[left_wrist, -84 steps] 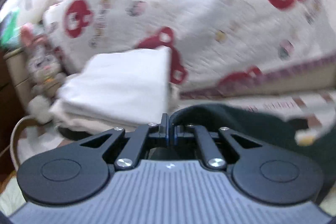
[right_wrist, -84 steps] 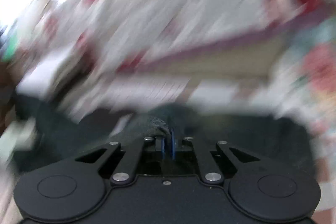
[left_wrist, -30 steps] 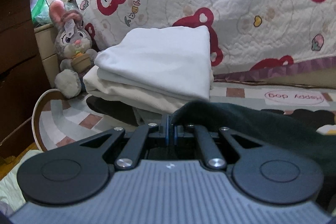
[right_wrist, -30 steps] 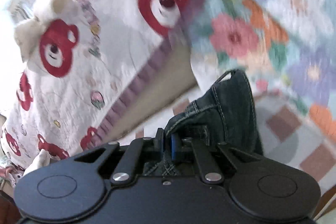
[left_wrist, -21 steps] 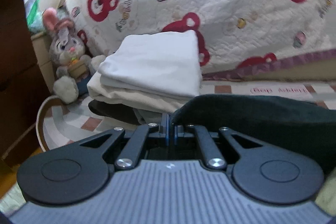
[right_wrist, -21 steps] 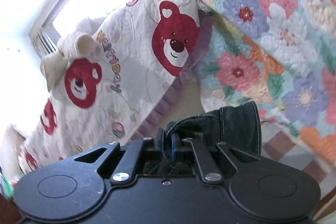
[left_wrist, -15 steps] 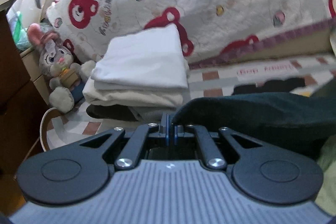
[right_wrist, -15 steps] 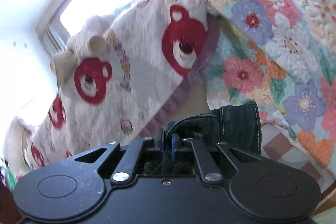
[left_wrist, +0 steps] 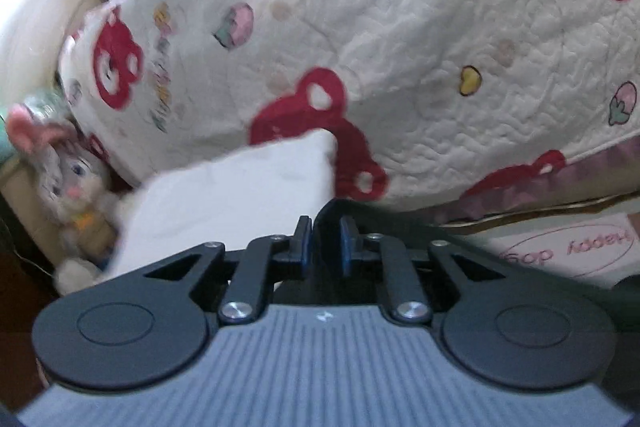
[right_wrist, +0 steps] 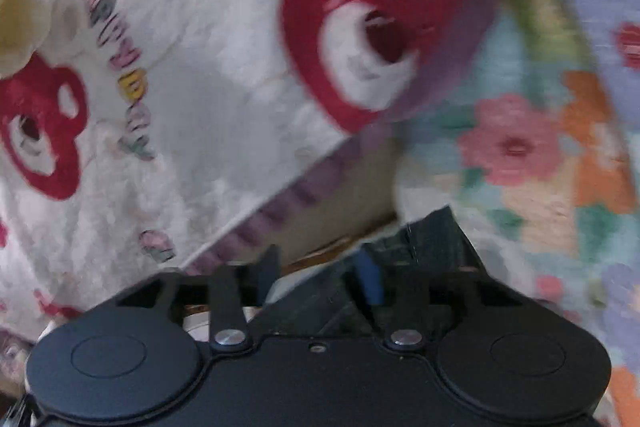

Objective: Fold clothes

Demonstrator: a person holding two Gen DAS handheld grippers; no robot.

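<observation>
Our left gripper (left_wrist: 325, 242) and right gripper (right_wrist: 320, 277) had just been opening, dark jeans (left_wrist: 384, 223) loose between both; only the left view showed folded whites (left_wrist: 224, 203).

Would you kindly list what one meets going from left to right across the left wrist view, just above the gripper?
Plush rabbit → stack of folded white clothes → left gripper, jaws slightly apart around the dark garment → pink oval label on the mat.
</observation>
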